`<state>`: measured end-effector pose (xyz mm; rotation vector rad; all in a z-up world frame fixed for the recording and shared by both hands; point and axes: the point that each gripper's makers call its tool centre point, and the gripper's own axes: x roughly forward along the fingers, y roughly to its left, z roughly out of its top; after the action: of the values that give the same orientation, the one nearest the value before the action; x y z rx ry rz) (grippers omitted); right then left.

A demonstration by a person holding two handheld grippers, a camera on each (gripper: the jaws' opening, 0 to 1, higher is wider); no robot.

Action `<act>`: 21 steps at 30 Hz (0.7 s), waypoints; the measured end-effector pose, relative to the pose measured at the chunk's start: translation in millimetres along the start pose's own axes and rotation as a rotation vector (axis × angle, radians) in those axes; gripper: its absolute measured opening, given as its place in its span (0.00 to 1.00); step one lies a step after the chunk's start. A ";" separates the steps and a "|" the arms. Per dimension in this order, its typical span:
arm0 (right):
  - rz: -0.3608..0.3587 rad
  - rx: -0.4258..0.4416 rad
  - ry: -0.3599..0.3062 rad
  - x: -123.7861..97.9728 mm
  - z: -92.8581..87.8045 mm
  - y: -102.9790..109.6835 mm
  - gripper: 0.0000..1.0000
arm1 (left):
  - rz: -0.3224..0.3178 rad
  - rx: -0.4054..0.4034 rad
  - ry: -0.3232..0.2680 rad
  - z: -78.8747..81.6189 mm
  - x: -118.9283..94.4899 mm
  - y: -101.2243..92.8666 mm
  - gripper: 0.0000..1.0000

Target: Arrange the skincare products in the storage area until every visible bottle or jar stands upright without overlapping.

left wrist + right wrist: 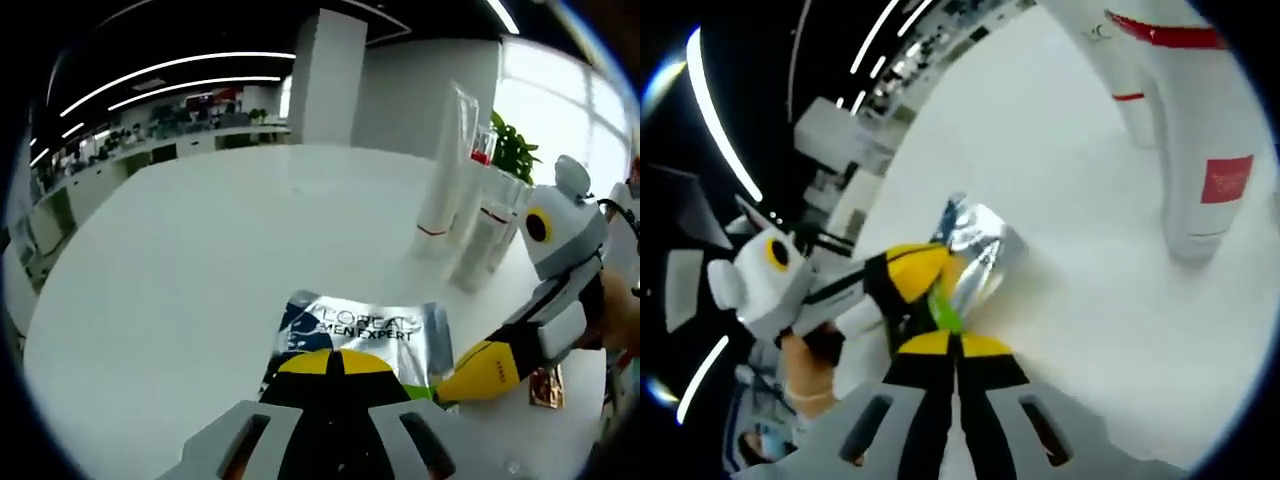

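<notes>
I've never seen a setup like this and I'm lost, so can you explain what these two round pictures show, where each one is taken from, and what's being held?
There is no robot here: a person holds a hand tool with two fingers in each hand, and a fisheye camera rides on each tool.

The left gripper view looks along the left gripper, whose yellow and black fingers are closed on the near edge of a silver sachet lying on a white table. The right gripper comes in from the right and pinches the sachet's corner. Behind stand tall white tubes.

The right gripper view shows the same moment from the other tool: its fingers closed on the sachet, with the left gripper at the left and the tubes close by.
</notes>
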<state>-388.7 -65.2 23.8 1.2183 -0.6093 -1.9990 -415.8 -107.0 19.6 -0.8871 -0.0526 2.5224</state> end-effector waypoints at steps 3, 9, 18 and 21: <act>0.006 -0.031 -0.015 -5.3 2.1 6.1 0.00 | -0.104 -0.140 -0.096 14.1 0.7 -4.2 0.01; 0.017 -0.102 -0.040 -20.8 13.2 24.0 0.00 | -0.362 -0.470 -0.325 57.3 -27.1 -3.8 0.10; -0.041 -0.336 -0.041 -36.2 14.2 67.8 0.00 | -0.270 -0.403 -0.364 61.0 -15.1 26.2 0.38; -0.047 -0.358 -0.039 -39.1 14.0 78.8 0.00 | -0.364 -0.496 -0.394 61.5 -17.9 18.4 0.53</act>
<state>-363.7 -85.0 107.0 0.9848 -0.2274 -2.0649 -448.2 -124.2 75.3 -0.4717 -0.9098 2.3210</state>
